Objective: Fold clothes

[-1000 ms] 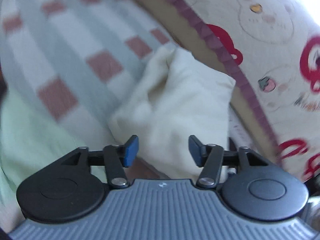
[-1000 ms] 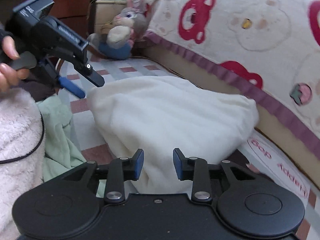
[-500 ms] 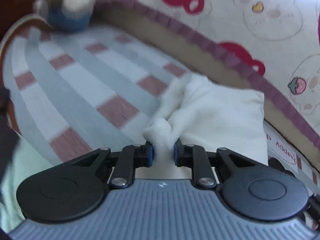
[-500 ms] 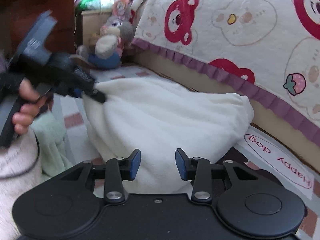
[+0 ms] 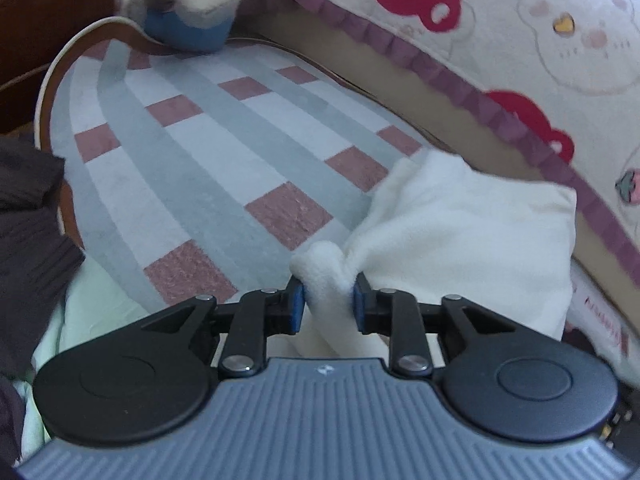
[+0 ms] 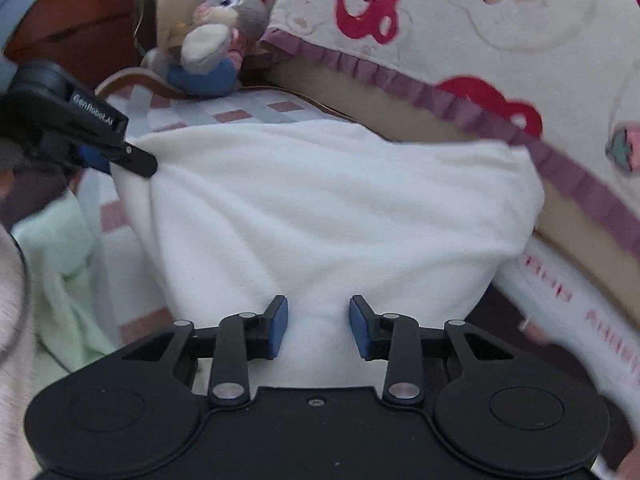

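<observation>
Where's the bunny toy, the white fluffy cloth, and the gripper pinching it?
bunny toy [image 6: 216, 44], right wrist view, on its grey-and-cream body.
white fluffy cloth [image 6: 328, 208], right wrist view, on its broad middle.
left gripper [image 5: 327, 306], left wrist view, between its blue pads.

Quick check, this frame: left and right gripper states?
Left gripper: closed, pinching a corner of the white garment.
Right gripper: open, fabric between the fingers, not gripped.

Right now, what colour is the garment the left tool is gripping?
Cream white, plain fleece garment, clearest in the right wrist view; the left tool pinches its corner.
</observation>
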